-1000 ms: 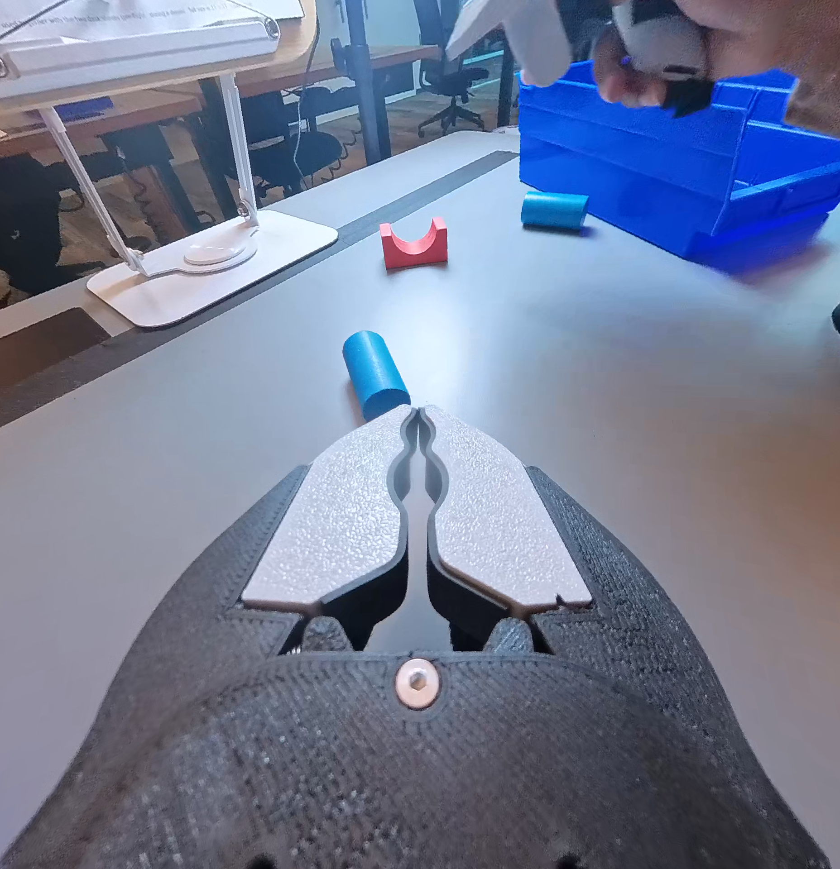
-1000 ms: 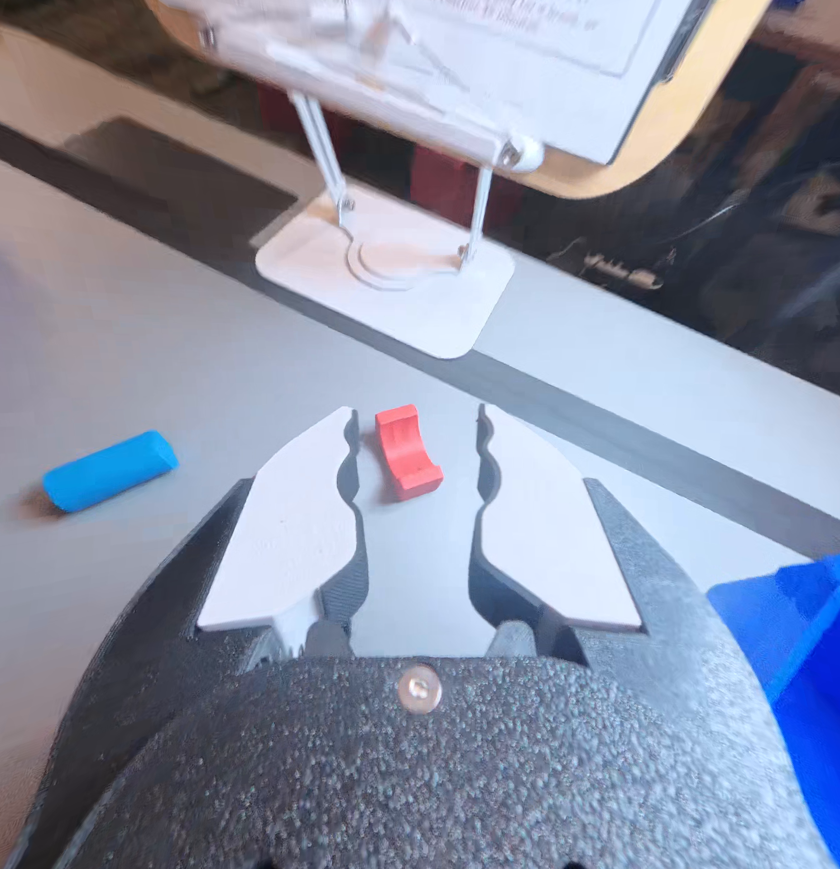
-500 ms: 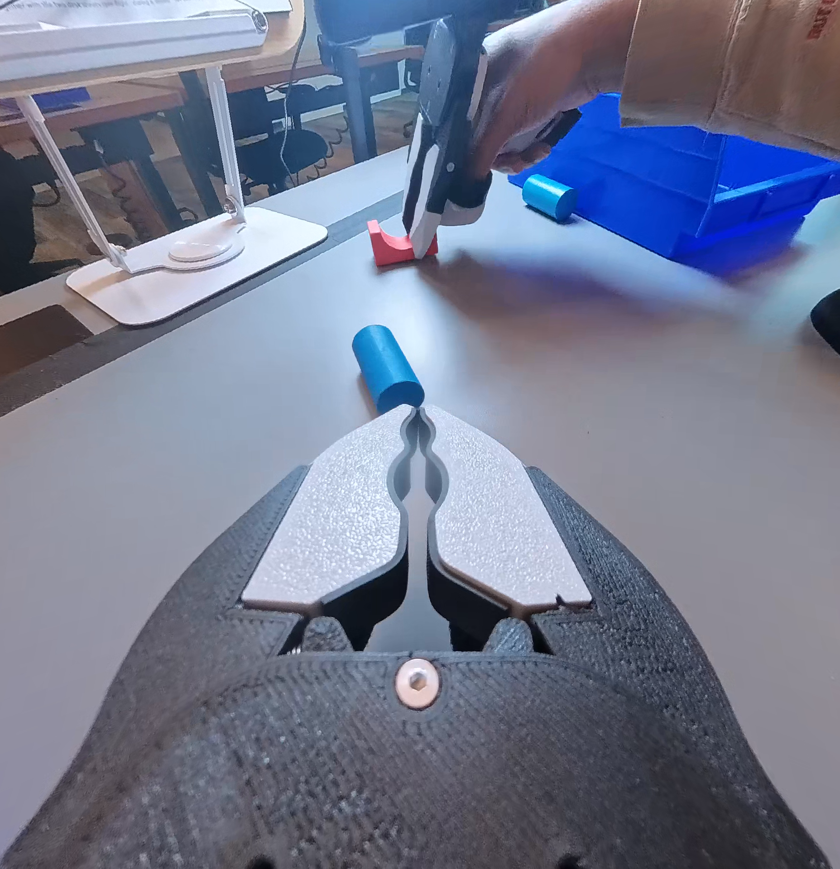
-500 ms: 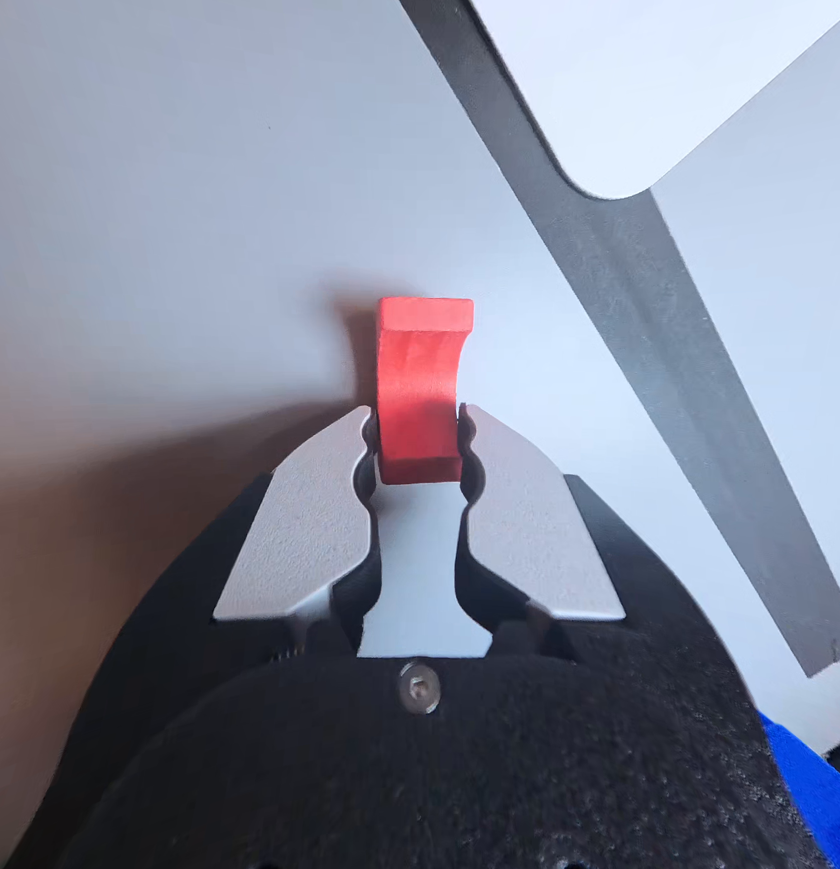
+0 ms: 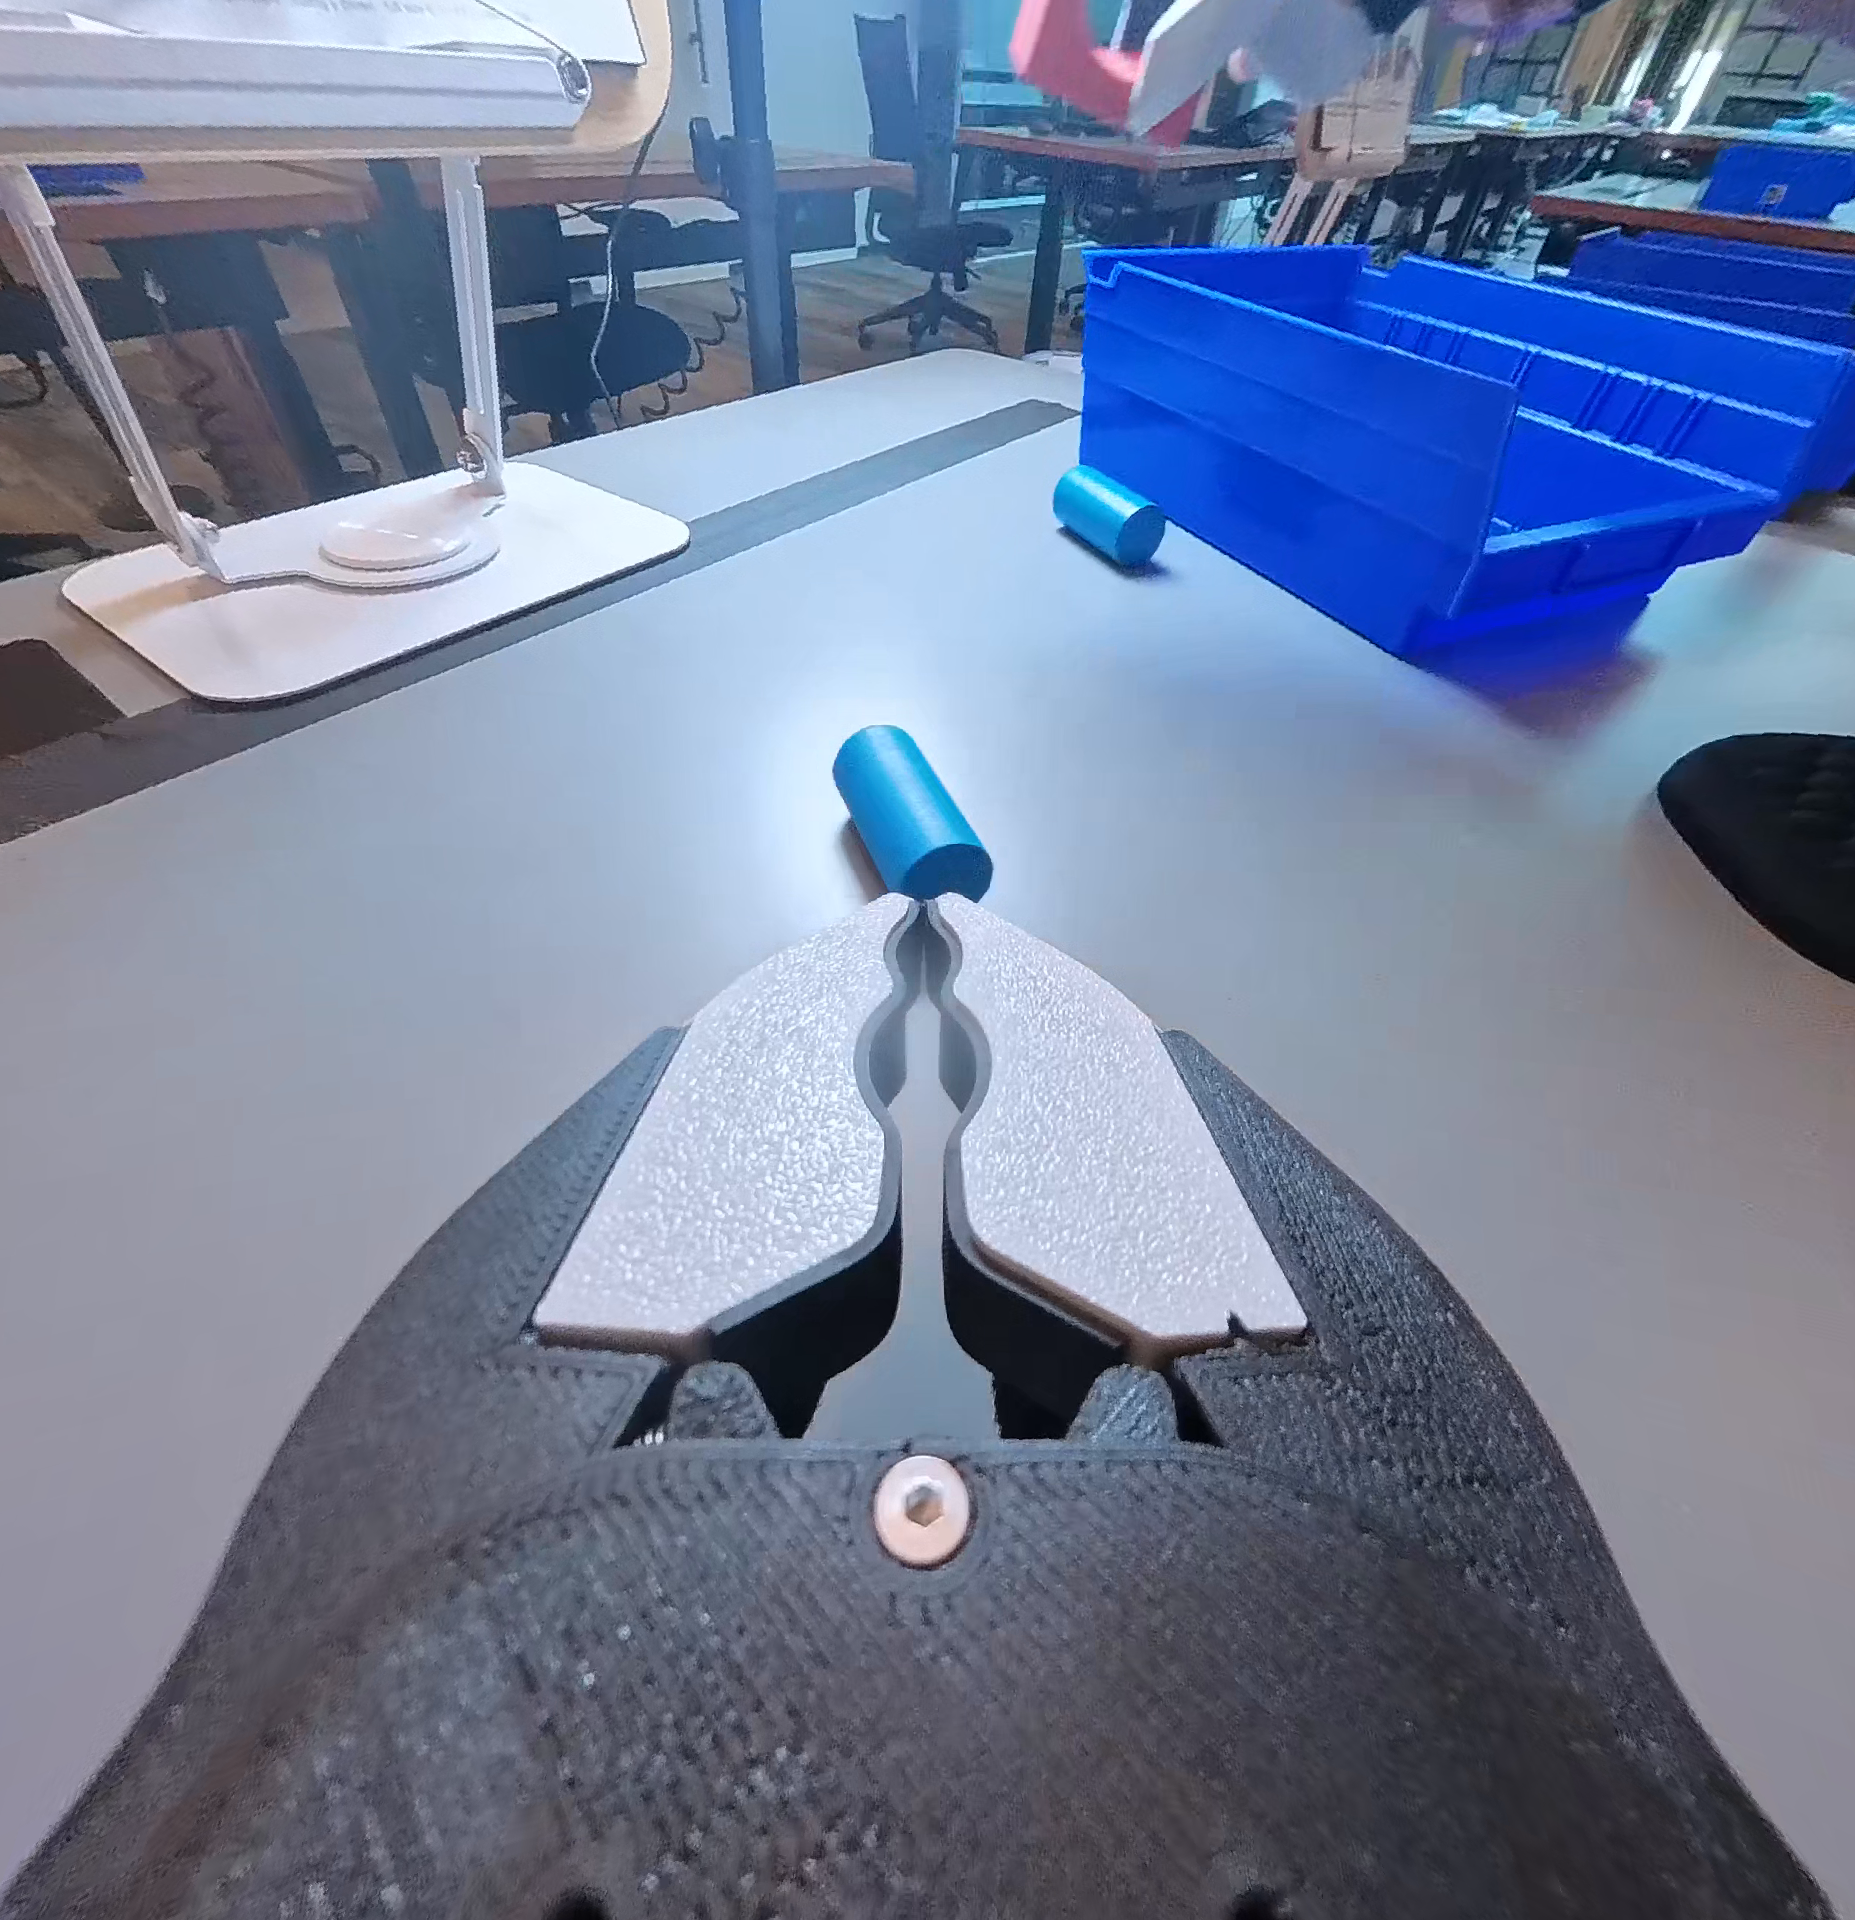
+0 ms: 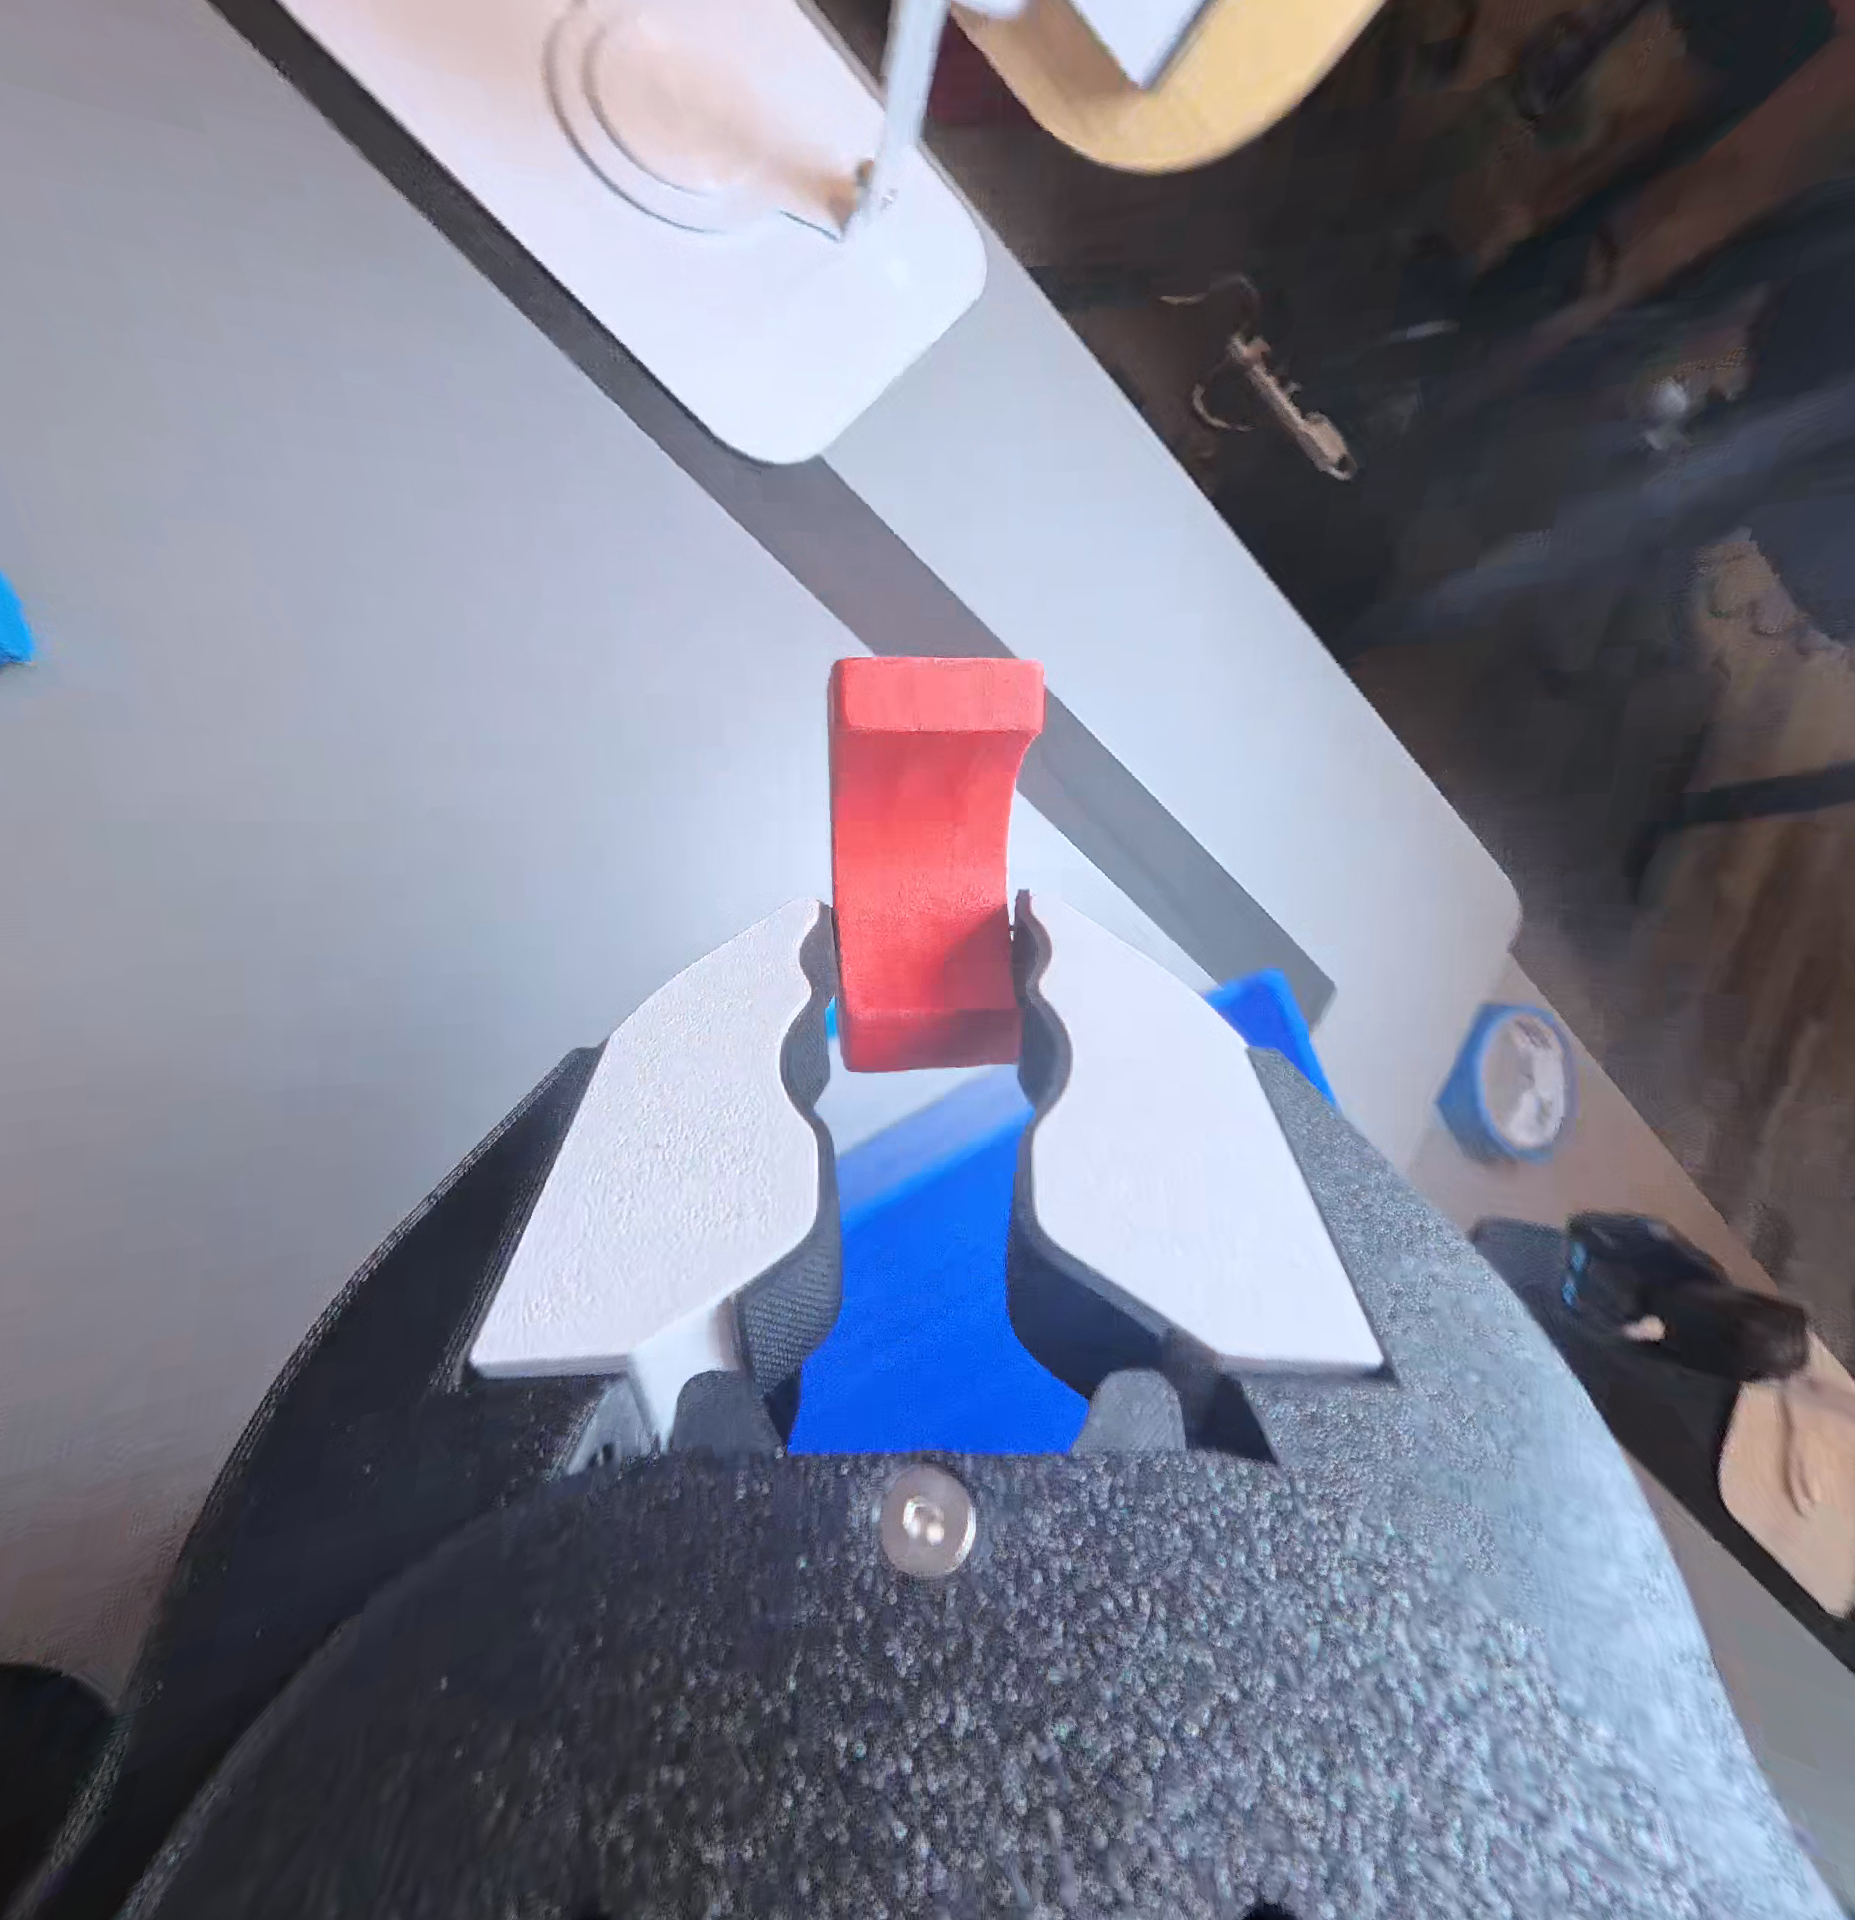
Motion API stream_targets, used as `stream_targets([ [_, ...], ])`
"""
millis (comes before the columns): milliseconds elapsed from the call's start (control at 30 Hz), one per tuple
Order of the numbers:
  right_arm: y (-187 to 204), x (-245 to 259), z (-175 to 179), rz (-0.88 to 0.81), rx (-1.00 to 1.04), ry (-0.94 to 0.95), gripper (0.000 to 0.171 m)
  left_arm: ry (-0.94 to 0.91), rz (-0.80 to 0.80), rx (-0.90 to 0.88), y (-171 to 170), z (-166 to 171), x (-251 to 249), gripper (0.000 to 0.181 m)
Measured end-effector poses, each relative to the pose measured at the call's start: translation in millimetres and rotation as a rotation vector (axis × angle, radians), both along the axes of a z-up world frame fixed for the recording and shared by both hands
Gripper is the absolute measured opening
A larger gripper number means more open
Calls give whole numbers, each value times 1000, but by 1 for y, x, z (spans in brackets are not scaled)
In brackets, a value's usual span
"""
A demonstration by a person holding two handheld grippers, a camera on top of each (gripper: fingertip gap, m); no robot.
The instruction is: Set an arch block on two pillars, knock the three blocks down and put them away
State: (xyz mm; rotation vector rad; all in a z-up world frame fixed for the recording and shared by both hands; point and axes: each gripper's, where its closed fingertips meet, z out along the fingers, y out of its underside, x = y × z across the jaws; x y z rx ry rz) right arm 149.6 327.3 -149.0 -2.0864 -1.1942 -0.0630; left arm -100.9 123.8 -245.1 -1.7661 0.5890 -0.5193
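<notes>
Red arch block (image 6: 928,883) now lifted off table, clamped in right gripper (image 6: 923,925). Left gripper (image 5: 921,914) closed, empty; blue cylinder (image 5: 910,816) at its 12 o'clock.

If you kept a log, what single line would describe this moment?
right tool: shut on red arch block, lifted | left tool: shut, empty | two blue cylinders: lying on table

A red arch block (image 6: 928,883) hangs lifted above the grey tabletop (image 5: 383,987), pinched at its lower end. Two blue cylinder pillars lie on their sides: one (image 5: 910,815) near, mid-tabletop, the other (image 5: 1108,516) farther right beside the blue bin (image 5: 1422,436).
</notes>
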Motion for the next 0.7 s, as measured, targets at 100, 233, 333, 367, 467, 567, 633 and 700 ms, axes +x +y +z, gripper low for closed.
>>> stream_targets([
  [100, 8, 63, 10, -171, 71, -15, 33, 12, -7, -5, -1, -3, 3, 0],
  [233, 21, 140, -20, -386, 43, -74, 33, 40, -24, -5, -2, -7, 8, 0],
  [333, 22, 167, -73, -480, -108, -75, 33, 46, -27, -10, -3, -8, 10, 0],
  [367, 23, 171, -89, -503, -147, -61, 33, 46, -27, -12, -3, -8, 10, 0],
  [467, 29, 170, -129, -544, -235, 0, 33, 41, -27, -14, -3, -8, 9, 0],
  [567, 41, 165, -147, -579, -240, 77, 34, 33, -30, -14, -3, -8, 9, 0],
  [633, 55, 158, -140, -572, -183, 190, 39, 29, -30, -11, -3, -7, 8, 0],
  [700, 61, 149, -120, -564, -146, 329, 44, 25, -34, -11, -4, -7, 8, 0],
])
